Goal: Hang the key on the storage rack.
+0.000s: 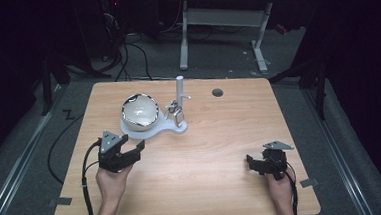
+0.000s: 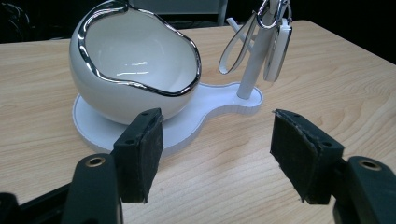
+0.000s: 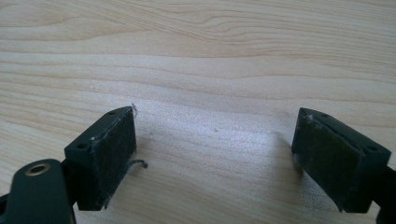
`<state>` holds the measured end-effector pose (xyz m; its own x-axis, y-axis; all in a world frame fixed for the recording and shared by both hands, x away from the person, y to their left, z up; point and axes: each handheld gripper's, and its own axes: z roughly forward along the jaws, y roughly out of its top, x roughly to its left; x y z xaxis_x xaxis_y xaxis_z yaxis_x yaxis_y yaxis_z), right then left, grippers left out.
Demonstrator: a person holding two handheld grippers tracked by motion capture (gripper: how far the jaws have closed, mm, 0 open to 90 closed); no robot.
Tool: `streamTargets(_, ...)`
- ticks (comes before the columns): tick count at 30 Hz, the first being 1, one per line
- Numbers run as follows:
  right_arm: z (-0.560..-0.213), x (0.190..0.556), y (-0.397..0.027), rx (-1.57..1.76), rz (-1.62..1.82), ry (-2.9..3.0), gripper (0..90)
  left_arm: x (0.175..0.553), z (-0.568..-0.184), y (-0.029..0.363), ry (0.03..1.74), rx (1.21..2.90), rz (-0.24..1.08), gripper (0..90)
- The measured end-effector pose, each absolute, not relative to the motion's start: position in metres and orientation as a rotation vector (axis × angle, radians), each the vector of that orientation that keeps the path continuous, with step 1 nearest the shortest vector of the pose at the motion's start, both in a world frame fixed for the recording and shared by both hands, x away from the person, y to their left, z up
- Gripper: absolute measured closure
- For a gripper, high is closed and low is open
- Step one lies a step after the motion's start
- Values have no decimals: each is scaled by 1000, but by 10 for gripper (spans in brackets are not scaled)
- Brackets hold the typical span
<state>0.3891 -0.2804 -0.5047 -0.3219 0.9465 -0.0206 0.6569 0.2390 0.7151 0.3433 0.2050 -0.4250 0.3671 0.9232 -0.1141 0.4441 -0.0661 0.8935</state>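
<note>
1. On the wooden bench [image 1: 196,152], the left tongs [image 1: 140,146] stand with jaws spread and nothing between them, aimed at a white bowl [image 2: 135,70] with a chrome rim, tilted on a white stand [image 2: 93,128] just ahead.
2. From the stand's post [image 2: 254,65] hang a white key fob [image 2: 278,51] and a strap loop [image 2: 236,49], near the bench's far middle.
3. The right tongs [image 1: 252,163] wait well apart, jaws wide over bare wood, holding nothing.
4. A clean approach likely means keeping the left tongs level and closing on the fob or the bowl's rim squarely, without nudging the light stand.
5. The post's top and the clip are cut off in the left gripper view; which item is the target is hard to judge.
</note>
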Motion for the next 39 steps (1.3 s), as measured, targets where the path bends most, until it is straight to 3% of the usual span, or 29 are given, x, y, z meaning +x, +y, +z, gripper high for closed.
streamTargets(39, -505, 389, -280, 1465, 851, 2063, 139, 334, -446, 230, 1305, 1637, 570, 340)
